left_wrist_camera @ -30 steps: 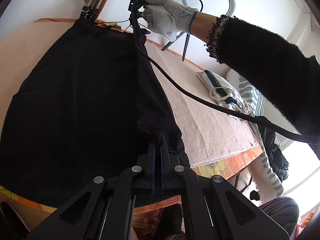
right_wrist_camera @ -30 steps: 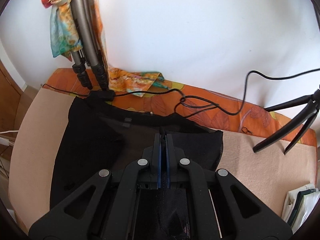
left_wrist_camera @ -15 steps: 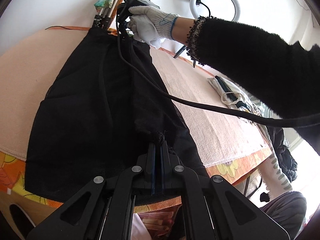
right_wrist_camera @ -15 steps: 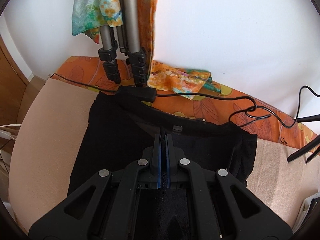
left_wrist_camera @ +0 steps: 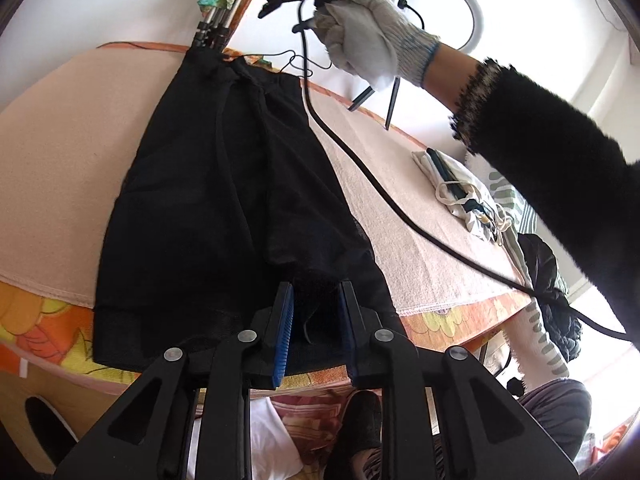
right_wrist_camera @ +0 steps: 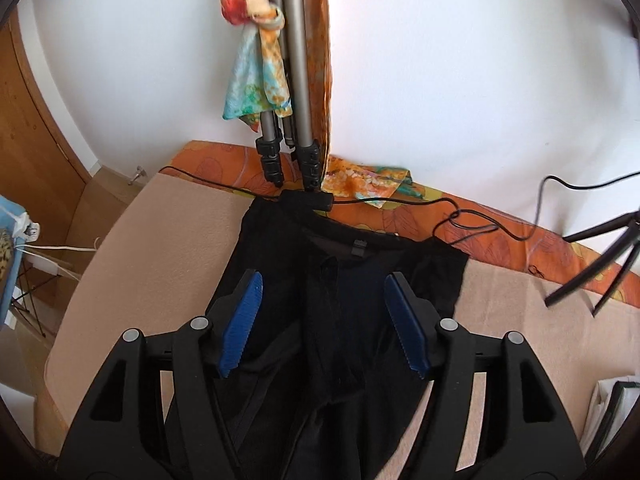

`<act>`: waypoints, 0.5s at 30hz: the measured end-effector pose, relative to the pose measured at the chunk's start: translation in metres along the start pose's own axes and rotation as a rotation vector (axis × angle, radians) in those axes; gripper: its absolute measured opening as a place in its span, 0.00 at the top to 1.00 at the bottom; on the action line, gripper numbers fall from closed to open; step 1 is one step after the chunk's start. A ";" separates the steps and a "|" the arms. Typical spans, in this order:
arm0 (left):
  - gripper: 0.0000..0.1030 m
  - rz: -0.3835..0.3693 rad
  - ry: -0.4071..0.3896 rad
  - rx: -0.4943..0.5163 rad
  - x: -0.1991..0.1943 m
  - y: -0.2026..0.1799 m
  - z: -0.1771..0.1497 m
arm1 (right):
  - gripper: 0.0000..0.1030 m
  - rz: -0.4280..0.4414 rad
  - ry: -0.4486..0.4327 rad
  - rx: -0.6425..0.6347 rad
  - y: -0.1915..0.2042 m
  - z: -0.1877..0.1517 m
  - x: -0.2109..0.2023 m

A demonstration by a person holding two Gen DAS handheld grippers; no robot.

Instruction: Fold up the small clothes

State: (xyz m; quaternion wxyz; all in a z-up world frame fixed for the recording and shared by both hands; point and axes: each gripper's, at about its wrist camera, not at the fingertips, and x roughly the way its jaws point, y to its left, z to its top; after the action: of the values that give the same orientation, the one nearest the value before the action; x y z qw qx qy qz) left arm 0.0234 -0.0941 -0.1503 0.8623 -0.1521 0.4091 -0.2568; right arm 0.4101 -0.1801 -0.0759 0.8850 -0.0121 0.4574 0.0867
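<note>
Garment (left_wrist_camera: 224, 200) black, flat on tabletop (left_wrist_camera: 400, 216). Left hand-held gripper (left_wrist_camera: 316, 312) and right hand-held gripper (right_wrist_camera: 324, 320) just opened, released; fabric lies loose between both jaws.

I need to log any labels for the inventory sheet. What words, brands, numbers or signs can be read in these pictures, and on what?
None can be read. The small tab at the waistband of the black garment shows no legible print; it is too small to tell.
</note>
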 end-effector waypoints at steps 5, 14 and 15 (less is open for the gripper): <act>0.80 -0.019 0.001 0.014 -0.028 0.010 0.015 | 0.35 0.021 -0.033 0.035 -0.022 -0.069 -0.086; 0.66 -0.017 0.103 0.113 -0.017 0.015 0.035 | 0.35 0.051 0.044 0.136 -0.018 -0.232 -0.171; 0.66 -0.018 0.111 0.117 -0.014 0.014 0.035 | 0.35 0.072 0.063 0.145 -0.014 -0.250 -0.176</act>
State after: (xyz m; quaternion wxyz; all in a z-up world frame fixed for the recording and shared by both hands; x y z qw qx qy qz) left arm 0.0477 -0.0729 -0.1267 0.8433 -0.0906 0.4394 -0.2958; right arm 0.1115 -0.2443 -0.0792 0.8649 0.0659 0.4904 0.0847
